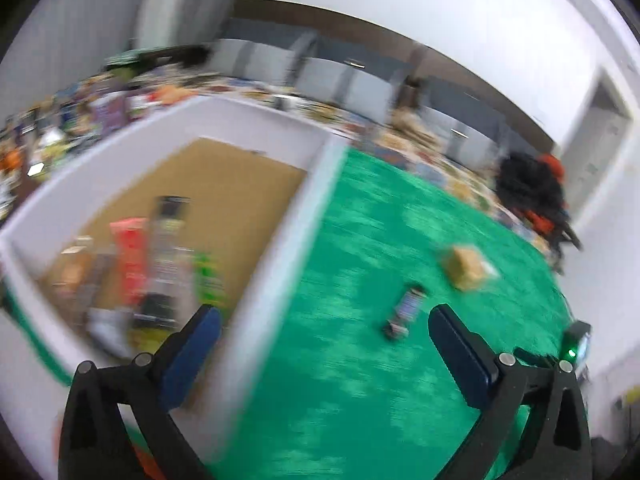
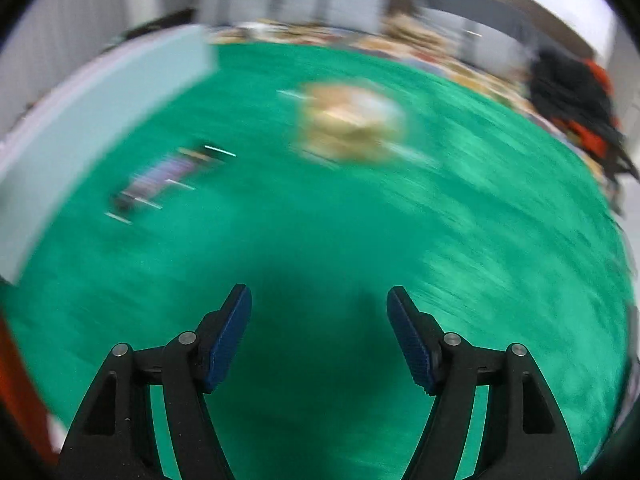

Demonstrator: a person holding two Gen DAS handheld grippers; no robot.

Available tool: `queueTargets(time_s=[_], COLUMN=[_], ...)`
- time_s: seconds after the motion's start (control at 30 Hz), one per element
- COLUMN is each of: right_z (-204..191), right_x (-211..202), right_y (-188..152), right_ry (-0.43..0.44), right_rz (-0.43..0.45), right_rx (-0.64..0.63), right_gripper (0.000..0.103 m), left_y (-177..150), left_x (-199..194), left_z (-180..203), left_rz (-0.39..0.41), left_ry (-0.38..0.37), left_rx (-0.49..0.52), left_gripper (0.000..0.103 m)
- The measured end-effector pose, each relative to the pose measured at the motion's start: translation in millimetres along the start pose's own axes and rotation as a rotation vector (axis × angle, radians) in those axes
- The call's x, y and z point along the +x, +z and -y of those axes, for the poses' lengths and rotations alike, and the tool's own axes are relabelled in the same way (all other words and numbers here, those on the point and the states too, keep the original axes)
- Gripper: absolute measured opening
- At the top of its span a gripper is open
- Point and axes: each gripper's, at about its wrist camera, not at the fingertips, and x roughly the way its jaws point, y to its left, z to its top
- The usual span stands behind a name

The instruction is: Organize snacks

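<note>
Between picks: your left tool (image 1: 324,322) and right tool (image 2: 319,304) both gape empty. Purple bar (image 1: 404,310) and tan packet (image 2: 352,124) lie mid-worktop (image 2: 480,240); box (image 1: 280,240) at left edge. Next, you close on one.

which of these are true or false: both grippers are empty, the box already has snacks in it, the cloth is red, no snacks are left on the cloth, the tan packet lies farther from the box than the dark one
1. Both the left gripper and the right gripper are empty: true, jaws apart, nothing between them.
2. The white box already holds snacks: true, several packets lie inside.
3. The cloth is red: false, it is green.
4. No snacks are left on the cloth: false, a dark packet and a tan packet lie there.
5. The tan packet lies farther from the box than the dark one: true.
</note>
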Motion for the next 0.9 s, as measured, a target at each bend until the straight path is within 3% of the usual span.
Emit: queueTargets(time_s=[0.17, 0.3, 0.53, 0.9], right_z=[88.0, 120.6, 123.2, 120.8], right_x=[-6.2, -5.5, -6.7, -4.5], right_y=[-30.5, -40.1, -42.0, -45.9], right_ry=[-0.135, -0.121, -0.123, -0.134], right_rz=[0.027, 0.038, 0.04, 0.038], right_rx=[0.131, 0.254, 0.302, 0.306], right_gripper=[0.074, 0.081, 0.088, 0.089], left_y=[-40.7, -73.8, -110.1, -115.7], left_x=[60.3, 103.0, 145.3, 150.7], left_z=[83.2, 115.7, 142.5, 139.4], left_rz=[-0.145, -0.218, -0.273, -0.219], left_ry=[-0.056, -0.038, 0.029, 0.031], left_rx=[0.184, 0.267, 0.449, 0.434], left_gripper=[0.102, 0.102, 0.102, 0.103])
